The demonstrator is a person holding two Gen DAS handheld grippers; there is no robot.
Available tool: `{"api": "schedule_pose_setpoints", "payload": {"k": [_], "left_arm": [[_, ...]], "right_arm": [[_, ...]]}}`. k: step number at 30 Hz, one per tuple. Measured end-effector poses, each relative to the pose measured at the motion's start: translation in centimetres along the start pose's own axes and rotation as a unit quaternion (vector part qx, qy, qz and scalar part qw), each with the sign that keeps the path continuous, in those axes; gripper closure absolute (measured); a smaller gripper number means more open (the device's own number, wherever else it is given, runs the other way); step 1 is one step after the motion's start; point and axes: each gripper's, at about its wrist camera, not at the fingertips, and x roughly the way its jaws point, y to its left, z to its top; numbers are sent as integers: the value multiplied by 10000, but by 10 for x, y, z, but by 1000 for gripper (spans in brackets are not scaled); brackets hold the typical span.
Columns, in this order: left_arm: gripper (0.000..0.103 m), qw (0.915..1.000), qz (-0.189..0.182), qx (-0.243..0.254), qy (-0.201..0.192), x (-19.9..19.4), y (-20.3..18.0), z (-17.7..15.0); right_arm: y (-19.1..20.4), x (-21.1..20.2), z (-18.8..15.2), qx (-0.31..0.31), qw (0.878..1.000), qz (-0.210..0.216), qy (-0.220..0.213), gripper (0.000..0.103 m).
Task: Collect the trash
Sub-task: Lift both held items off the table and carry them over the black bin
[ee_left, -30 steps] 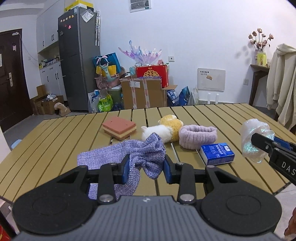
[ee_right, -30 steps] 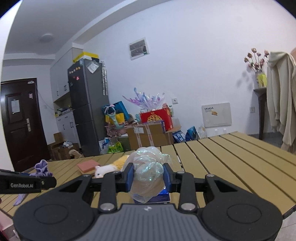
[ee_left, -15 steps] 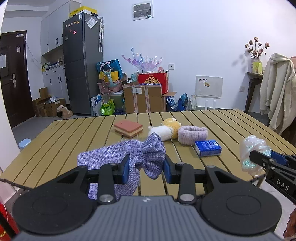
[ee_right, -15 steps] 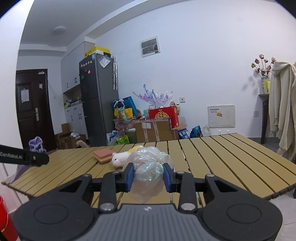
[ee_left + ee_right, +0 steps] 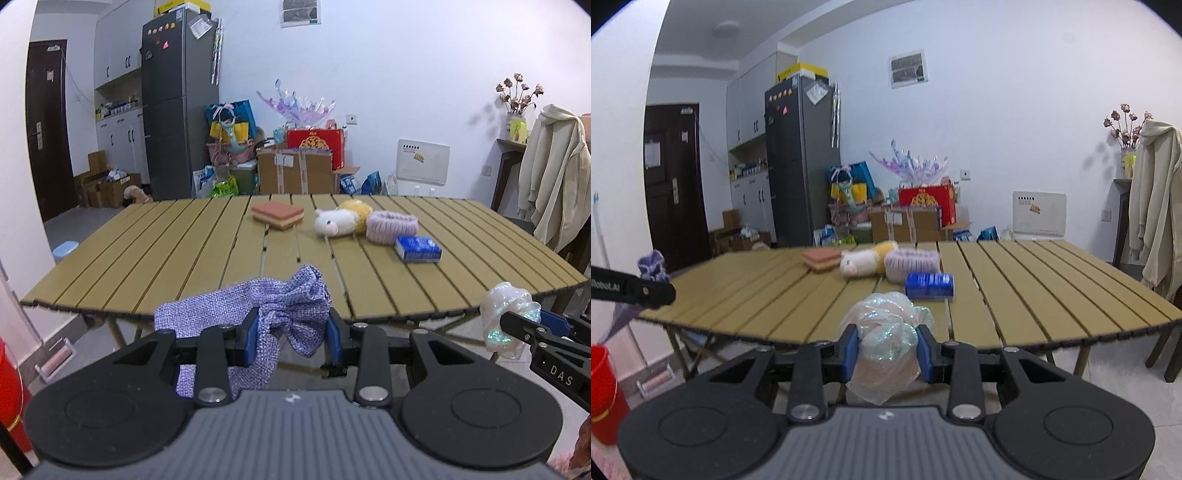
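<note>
Both fisheye views sit just behind their own hand-held gripper fingers, off the near edge of the slatted tan tabletop, facing across it toward the white back wall. The left view tilts down more. Both share the tabletop, the grey refrigerator and the stacked cardboard boxes.

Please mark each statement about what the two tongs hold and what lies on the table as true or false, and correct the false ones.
1. The left tongs grip a purple fabric pouch. True.
2. The right tongs are empty. False: they are shut on a crumpled plastic bag.
3. A blue box lies on the table. True.
4. The plush toy lies on the floor. False: it is on the table, beside the sponge.
</note>
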Motion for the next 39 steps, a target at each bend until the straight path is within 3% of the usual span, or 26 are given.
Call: {"api": "schedule_pose_setpoints", "payload": {"k": [7, 16, 22, 31, 39], "left_arm": [[67, 9996, 68, 13, 274, -8, 7, -37], [67, 9964, 112, -75, 841, 11, 17, -89], [67, 9920, 170, -161, 1237, 34, 27, -122], [67, 9826, 138, -161, 1848, 76, 34, -164], [67, 9764, 163, -234, 2139, 95, 39, -173]], "right_arm": [[11, -13, -30, -90, 9990, -34, 443, 71], [15, -8, -77, -96, 9920, -218, 1238, 71], [14, 16, -113, 5, 9807, -345, 1927, 71], [6, 48, -146, -54, 9645, -645, 2561, 71], [2, 75, -169, -203, 9502, -818, 2999, 71]]}}
